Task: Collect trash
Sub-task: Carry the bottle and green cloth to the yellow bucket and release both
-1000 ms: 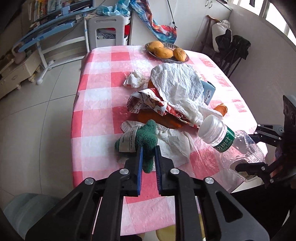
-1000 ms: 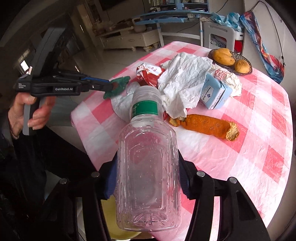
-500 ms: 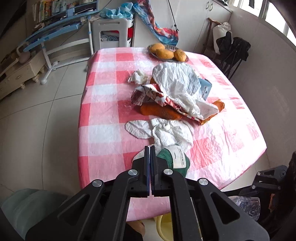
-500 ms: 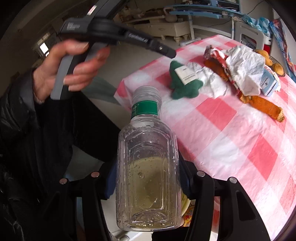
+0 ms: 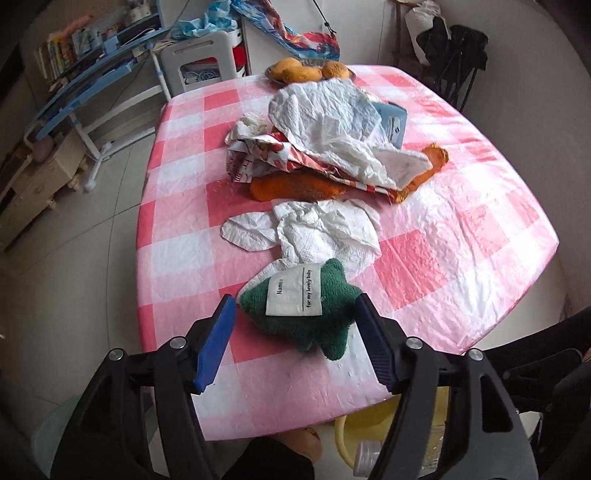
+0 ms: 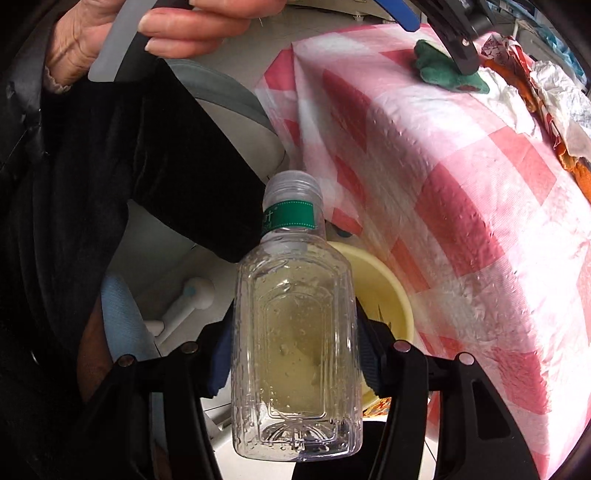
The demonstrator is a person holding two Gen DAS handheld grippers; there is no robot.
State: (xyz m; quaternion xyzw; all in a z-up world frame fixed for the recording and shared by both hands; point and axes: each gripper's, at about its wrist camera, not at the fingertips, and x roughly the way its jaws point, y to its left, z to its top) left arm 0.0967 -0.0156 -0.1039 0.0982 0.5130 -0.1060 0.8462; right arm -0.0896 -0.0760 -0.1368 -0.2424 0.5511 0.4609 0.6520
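My left gripper (image 5: 295,339) is open, its blue pads on either side of a green plush star (image 5: 306,310) with a white label, which lies on the pink checked tablecloth (image 5: 461,258) near the front edge. My right gripper (image 6: 295,354) is shut on a clear plastic bottle (image 6: 295,350) with a green neck band, held below the table edge over a yellow bin (image 6: 380,291). The bin (image 5: 373,432) and the bottle's cap (image 5: 367,458) also show under the table edge in the left wrist view. Crumpled white tissues (image 5: 321,229) lie behind the star.
Further back lie an orange cloth (image 5: 295,184), a red printed wrapper (image 5: 258,155), crumpled white paper (image 5: 332,122), a blue box (image 5: 393,123) and a dish of fruit (image 5: 306,70). A chair (image 5: 203,59) stands beyond the table. The person's hand (image 6: 147,26) holds the left gripper.
My left gripper has opened and let the green star down onto the tablecloth. My right gripper has carried the bottle off the table and down over the yellow bin.
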